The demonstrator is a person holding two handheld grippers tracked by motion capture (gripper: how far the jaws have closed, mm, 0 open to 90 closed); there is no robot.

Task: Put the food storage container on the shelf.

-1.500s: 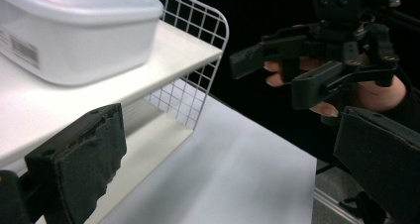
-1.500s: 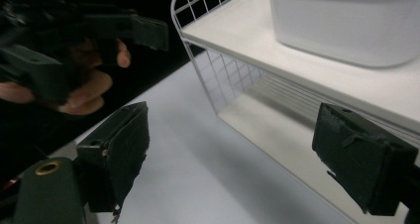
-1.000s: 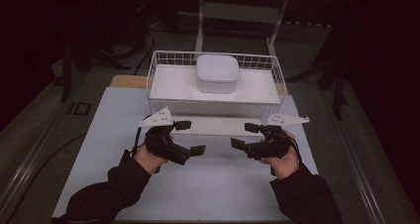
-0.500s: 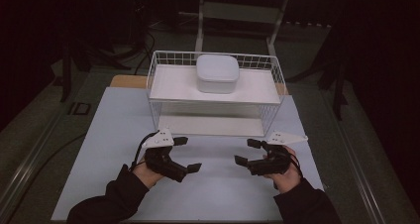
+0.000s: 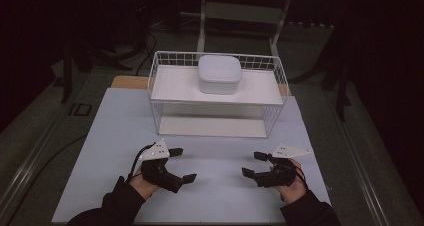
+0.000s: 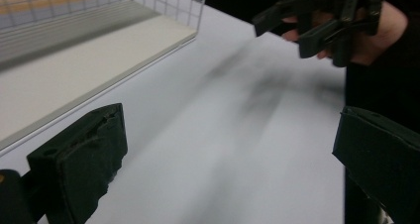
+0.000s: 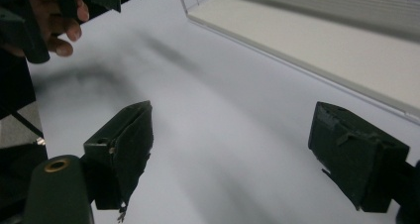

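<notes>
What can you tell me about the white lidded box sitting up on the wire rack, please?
The white box looks like plastic, squarish with rounded corners, its lid closed and slightly wider than its body. It stands upright and level on the upper white shelf of the wire rack, near the back and roughly centred. Only the shelf touches it; both hand-held grippers are well away, low over the table.

A white wire basket (image 5: 218,97) stands on the pale table (image 5: 95,151) ahead of both grippers — left gripper (image 5: 182,164) and right gripper (image 5: 255,164), well apart, side by side. A white lidded plastic container (image 5: 219,74) sits on the basket's upper shelf, beyond them.
</notes>
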